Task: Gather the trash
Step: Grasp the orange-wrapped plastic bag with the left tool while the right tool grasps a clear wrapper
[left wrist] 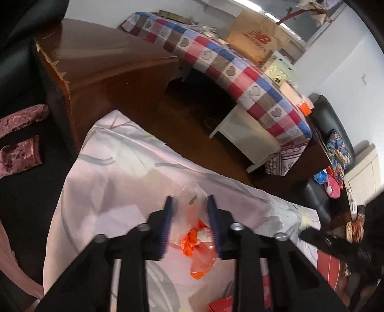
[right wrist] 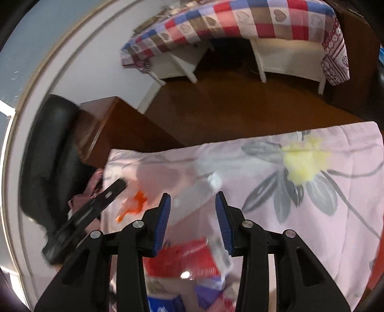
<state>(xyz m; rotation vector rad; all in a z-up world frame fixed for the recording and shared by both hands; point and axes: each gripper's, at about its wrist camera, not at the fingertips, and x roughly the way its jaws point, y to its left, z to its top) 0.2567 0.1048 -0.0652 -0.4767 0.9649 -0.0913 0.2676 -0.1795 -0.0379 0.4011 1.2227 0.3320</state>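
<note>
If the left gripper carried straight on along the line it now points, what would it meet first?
Most likely the clear plastic bag with orange wrapper, which already lies between the left gripper fingers. Just beyond and beneath it is the pink floral sheet. Whether the pads already touch the bag is unclear through the blur.

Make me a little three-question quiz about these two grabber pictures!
1. True or false: the clear plastic bag with orange scraps lies on the pink flowered cloth.
2. The left gripper has which thing between its blue fingers?
A. a brown paper bag
B. the clear plastic bag
C. a yellow flower
3. Fill in: the checked heart-patterned cloth covers a white ____ .

Key: 1 true; 2 B; 3 table.
</note>
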